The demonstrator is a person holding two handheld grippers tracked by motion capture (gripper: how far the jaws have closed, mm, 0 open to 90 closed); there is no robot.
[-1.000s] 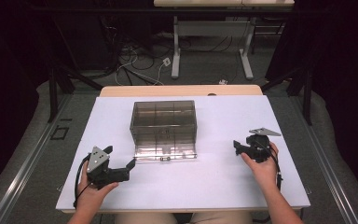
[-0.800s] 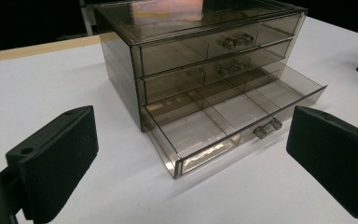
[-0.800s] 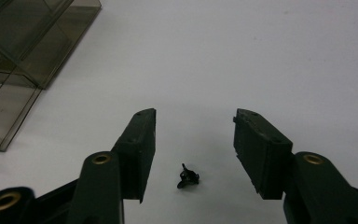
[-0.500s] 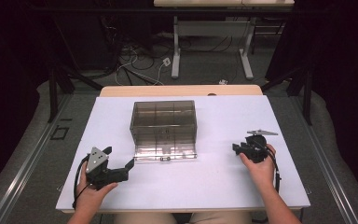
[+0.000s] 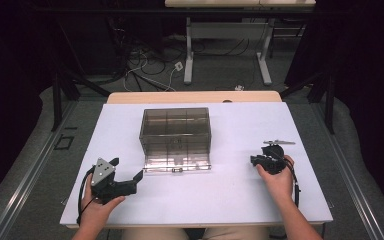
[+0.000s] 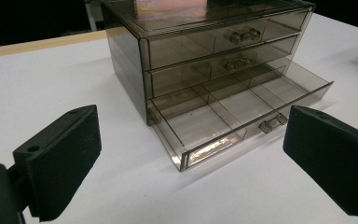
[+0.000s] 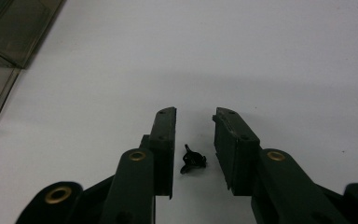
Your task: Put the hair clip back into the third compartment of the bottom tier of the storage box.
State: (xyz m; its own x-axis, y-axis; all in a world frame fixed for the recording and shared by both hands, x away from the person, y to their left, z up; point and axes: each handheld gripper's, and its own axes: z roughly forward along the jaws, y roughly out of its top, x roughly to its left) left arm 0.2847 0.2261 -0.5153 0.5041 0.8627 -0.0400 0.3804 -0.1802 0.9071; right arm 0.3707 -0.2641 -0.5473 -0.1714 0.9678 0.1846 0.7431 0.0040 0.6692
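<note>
Straddling a small black clip-like object (image 7: 193, 161) on the white counter (image 5: 230, 200), the right hand-held gripper (image 7: 194, 116) has its jaws narrowed to a slim gap; they have just been closing, and in the right gripper view the pads stand on either side of the object without pressing on it. In the high view that right hand-held gripper (image 5: 258, 160) sits near the counter's right edge, about midway between the near and far edges, with the person's right hand (image 5: 276, 175) behind it. The left hand-held gripper (image 5: 129, 173) rests near the counter's near left corner, held by the left hand (image 5: 97, 207), its jaws spread wide with nothing between them. Its camera looks toward a smoky transparent drawer box (image 6: 205, 51) standing at the counter's middle, closer to the far edge. The box's bottom drawer (image 6: 242, 109) is pulled out toward the near edge, its divided compartments showing; the two drawers above it are pushed in.
</note>
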